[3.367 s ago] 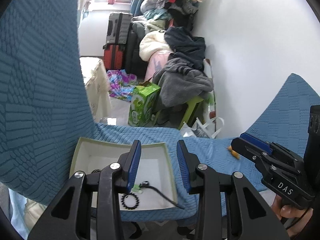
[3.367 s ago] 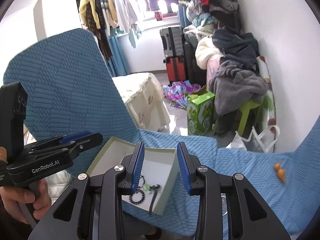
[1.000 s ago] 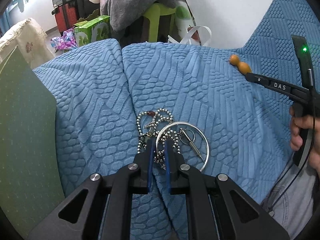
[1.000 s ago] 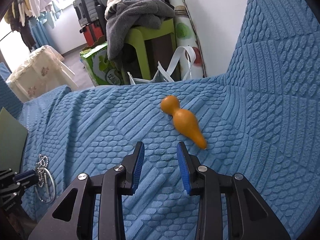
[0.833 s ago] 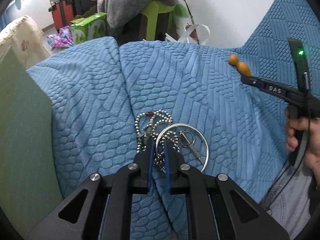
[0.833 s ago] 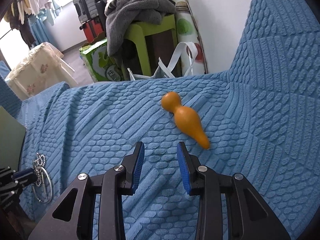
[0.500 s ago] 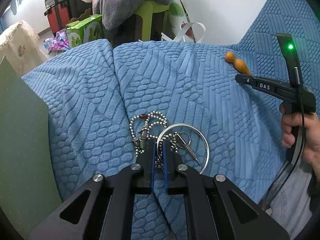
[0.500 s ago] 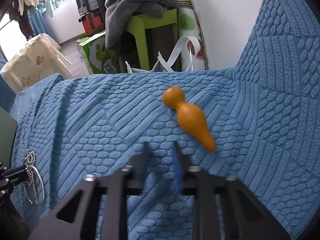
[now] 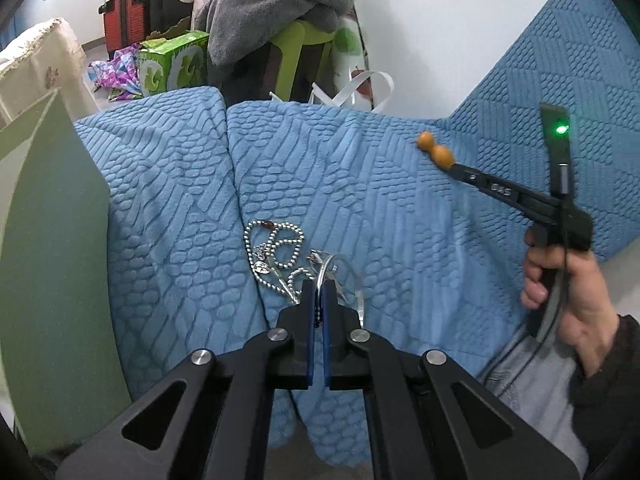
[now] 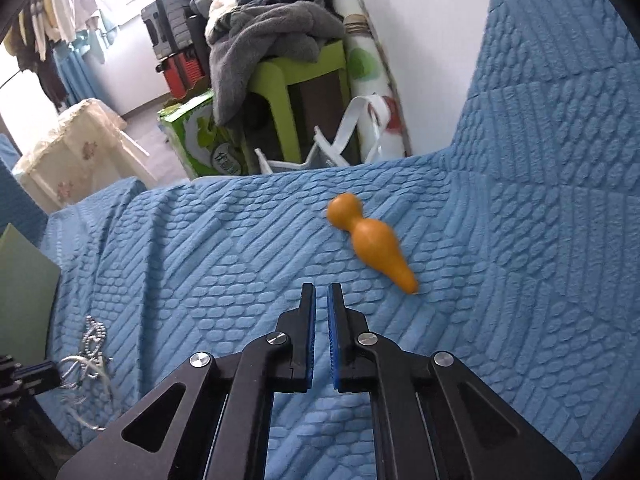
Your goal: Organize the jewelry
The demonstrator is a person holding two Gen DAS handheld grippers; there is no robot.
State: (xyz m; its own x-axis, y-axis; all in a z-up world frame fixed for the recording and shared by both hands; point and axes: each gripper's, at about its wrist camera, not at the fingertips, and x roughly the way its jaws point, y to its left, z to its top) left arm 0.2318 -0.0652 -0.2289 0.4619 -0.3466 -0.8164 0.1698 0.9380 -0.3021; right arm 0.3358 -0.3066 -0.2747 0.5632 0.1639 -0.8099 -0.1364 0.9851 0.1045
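My left claw [image 9: 319,292] is pinched on the silver ring [image 9: 340,280], its jaws pressed almost together with the ring's wire running up between them. The bead chain [image 9: 276,246] is tangled through that ring and trails off to the left across the blue sofa cover [image 9: 168,208]; whether any of the chain is caught in the pinch too, I cannot tell. The bundle looks partly raised, the ring tilted on edge while the far loops of chain rest on the cover. My right claw [image 10: 321,294] is nearly pressed together and holds nothing, hovering over the cover just beside the tapered end of the orange gourd [image 10: 370,242], which lies on its side close to where the seat meets the backrest. So I judge the step in hand to be the pick-up of the ring and chain, with the gourd waiting. The green box [image 9: 52,240] stands at my left, only its outer wall in view. Next I should lift the bundle clear, slowly, since the loose chain could snag on the textured cover or slip free of the ring, then carry it left over the box wall. The right claw would have to spread before it could take the gourd, which is smooth and rounded and may roll.
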